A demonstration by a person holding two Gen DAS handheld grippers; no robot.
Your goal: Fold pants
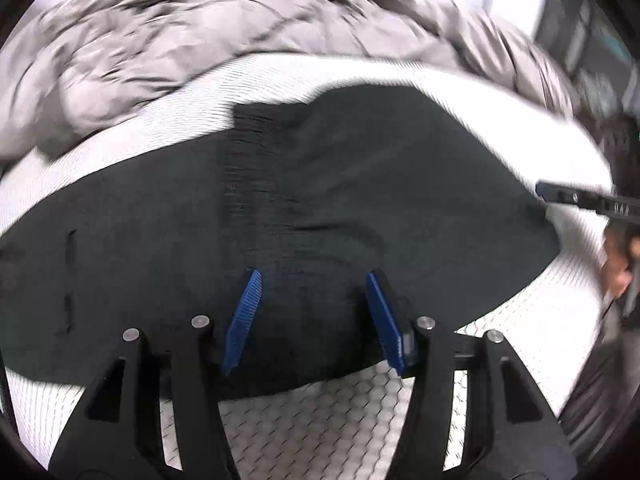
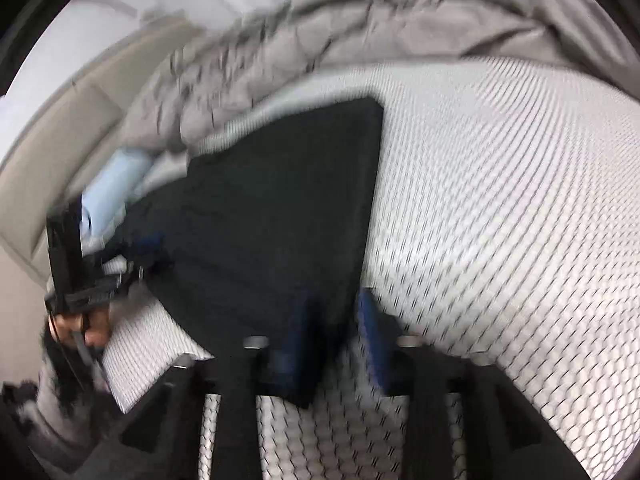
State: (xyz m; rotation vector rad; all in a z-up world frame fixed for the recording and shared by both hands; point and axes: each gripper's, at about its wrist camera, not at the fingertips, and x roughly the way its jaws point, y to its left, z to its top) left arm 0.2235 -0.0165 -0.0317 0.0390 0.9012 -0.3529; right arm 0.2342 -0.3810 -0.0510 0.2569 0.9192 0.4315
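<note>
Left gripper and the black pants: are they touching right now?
Cannot tell. In the left wrist view the open left gripper has both blue fingers over the black pants, but no pressing or gap shows plainly.

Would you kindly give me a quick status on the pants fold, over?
Left gripper open over the pants. Right gripper open, astride their near corner. Pants flat on the white mattress. Grey duvet bunched behind, not in the way.

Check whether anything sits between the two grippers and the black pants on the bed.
Nothing visible does. The left gripper hangs open directly over the black pants, fingers spread above the cloth. The right gripper is open at the pants' near corner, with cloth between its fingers. The grey blanket lies bunched behind, on the white mattress.
</note>
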